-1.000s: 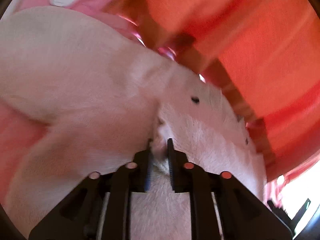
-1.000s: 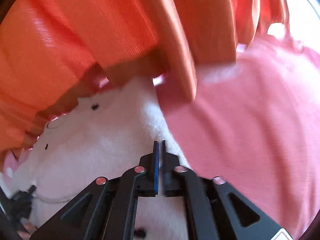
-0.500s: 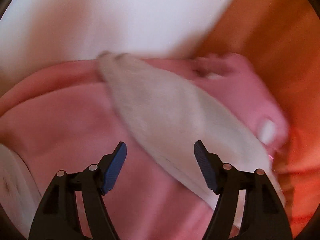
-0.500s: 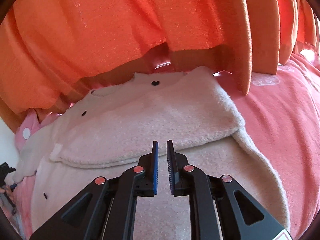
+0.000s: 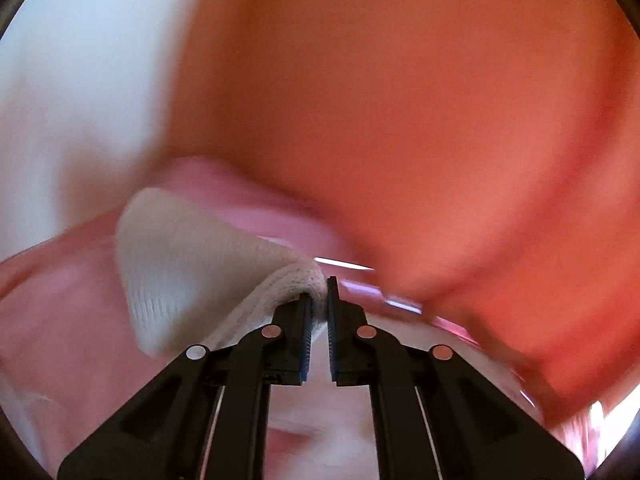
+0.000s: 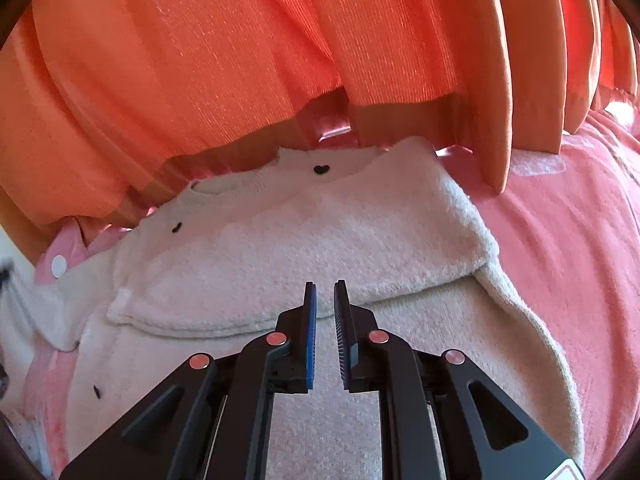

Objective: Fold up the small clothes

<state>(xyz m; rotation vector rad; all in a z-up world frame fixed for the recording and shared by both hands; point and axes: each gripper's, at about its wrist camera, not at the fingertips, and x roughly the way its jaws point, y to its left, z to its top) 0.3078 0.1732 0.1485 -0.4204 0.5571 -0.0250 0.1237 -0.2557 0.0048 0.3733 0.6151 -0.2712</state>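
Observation:
A small cream fleece sweater [image 6: 304,240] with black heart marks lies on a pink bedspread [image 6: 560,248], one sleeve folded across its chest. My right gripper [image 6: 325,292] hovers just above the folded sleeve's edge, its jaws nearly closed with nothing between them. In the left wrist view my left gripper [image 5: 319,294] is shut on the ribbed cuff of the sweater's other sleeve [image 5: 188,264] and holds it lifted off the pink bedspread [image 5: 60,292]. That view is blurred by motion.
Orange pleated curtains [image 6: 260,52] hang right behind the sweater and also fill the left wrist view [image 5: 400,120]. A pink polka-dot cloth [image 6: 64,256] lies at the sweater's left. A white wall [image 5: 80,80] shows on the left.
My left gripper opened, moved to the other sleeve and shut on its cuff, lifting it. My right gripper let go of the first sleeve, which now lies folded across the chest.

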